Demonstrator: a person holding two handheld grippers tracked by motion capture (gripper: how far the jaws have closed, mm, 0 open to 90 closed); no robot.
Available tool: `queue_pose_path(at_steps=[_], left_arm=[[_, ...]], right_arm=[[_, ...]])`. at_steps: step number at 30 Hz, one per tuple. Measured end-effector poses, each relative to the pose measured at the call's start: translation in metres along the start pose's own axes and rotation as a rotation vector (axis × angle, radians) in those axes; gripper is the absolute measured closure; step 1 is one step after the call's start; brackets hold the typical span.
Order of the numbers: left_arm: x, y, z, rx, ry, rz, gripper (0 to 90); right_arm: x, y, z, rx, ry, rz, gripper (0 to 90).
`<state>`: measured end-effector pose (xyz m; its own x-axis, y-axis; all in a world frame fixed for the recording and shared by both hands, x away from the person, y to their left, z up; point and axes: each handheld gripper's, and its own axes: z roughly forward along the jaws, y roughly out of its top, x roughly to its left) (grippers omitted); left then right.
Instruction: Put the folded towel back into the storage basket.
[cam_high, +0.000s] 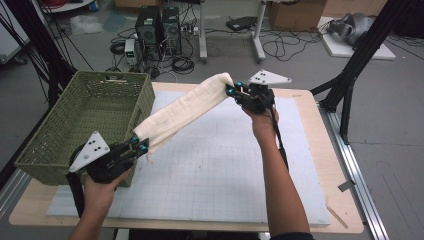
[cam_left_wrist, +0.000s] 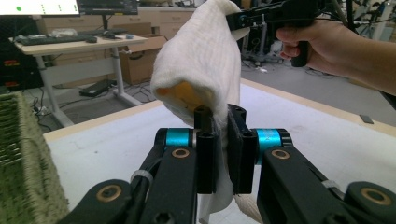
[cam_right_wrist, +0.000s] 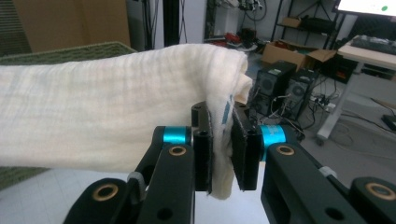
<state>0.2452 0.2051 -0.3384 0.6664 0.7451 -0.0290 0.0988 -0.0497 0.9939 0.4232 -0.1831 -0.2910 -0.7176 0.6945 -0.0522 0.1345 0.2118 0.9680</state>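
The white gridded mat (cam_high: 215, 170) covers the table, with the green woven basket (cam_high: 85, 125) sitting on its left edge. Above the mat hangs the cream cloth (cam_high: 185, 107), stretched between both hands. The left gripper (cam_high: 139, 145) pinches its near end beside the basket, and the right gripper (cam_high: 232, 90) pinches its far end, raised higher.

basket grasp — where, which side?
Grip the basket's near long rim, coming down from above on the mat side: it sits upright and open-topped, so that rim is exposed. Both grippers now clamp the cloth.
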Motion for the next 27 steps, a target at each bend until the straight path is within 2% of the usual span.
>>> queue_pose_path(at_steps=[7, 8, 13, 15, 16, 27], left_arm=[[0.006, 0.001, -0.013, -0.008, 0.032, -0.007, 83.2], [0.007, 0.001, -0.016, -0.013, 0.04, -0.011, 83.2], [0.014, 0.001, -0.027, -0.02, 0.077, -0.018, 83.4], [0.016, 0.0, -0.029, -0.021, 0.085, -0.022, 83.5], [0.017, 0.0, -0.031, -0.023, 0.09, -0.024, 83.6], [0.026, 0.001, -0.047, -0.033, 0.143, -0.033, 83.7]], right_arm=[[0.009, 0.012, 0.024, 0.004, 0.017, -0.015, 80.1], [0.012, 0.017, 0.033, 0.006, 0.023, -0.023, 80.1], [0.022, 0.029, 0.057, 0.014, 0.035, -0.038, 80.1], [0.023, 0.031, 0.06, 0.016, 0.037, -0.038, 80.1], [0.028, 0.035, 0.068, 0.002, 0.038, -0.044, 80.1], [0.044, 0.048, 0.102, 0.006, 0.053, -0.041, 80.1]])
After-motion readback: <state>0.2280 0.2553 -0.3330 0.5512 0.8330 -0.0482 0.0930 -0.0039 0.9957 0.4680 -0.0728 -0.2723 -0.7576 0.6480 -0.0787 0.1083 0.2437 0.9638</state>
